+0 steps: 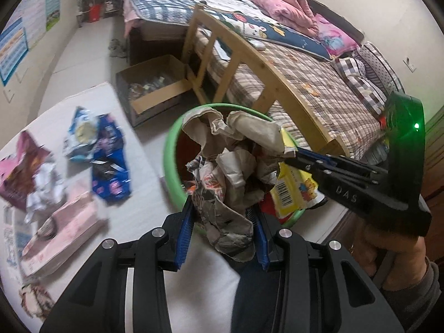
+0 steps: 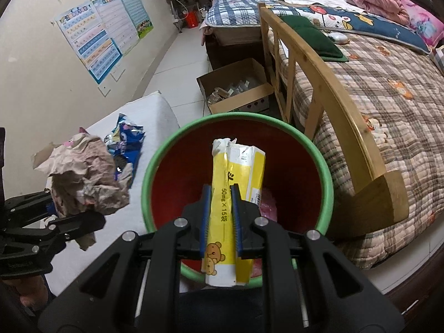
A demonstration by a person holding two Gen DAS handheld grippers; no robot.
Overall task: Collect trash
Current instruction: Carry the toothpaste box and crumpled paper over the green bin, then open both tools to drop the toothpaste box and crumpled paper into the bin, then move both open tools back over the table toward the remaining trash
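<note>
My left gripper (image 1: 222, 208) is shut on a crumpled wad of newspaper (image 1: 230, 172) and holds it at the left rim of the green-rimmed red bin (image 1: 169, 149). In the right wrist view the wad (image 2: 86, 177) hangs left of the bin (image 2: 147, 183). My right gripper (image 2: 220, 191) is shut on a flattened yellow and white box (image 2: 230, 177) and holds it over the bin's opening. In the left wrist view the right gripper (image 1: 294, 154) reaches in from the right with the yellow box (image 1: 291, 191).
Blue snack wrappers (image 1: 108, 161), a purple bag (image 1: 19, 172) and a pink tissue pack (image 1: 66, 227) lie on the white table (image 1: 155, 211) at left. An open cardboard box (image 1: 155, 88) sits on the floor beyond. A wooden bed frame (image 1: 249, 63) stands right of the bin.
</note>
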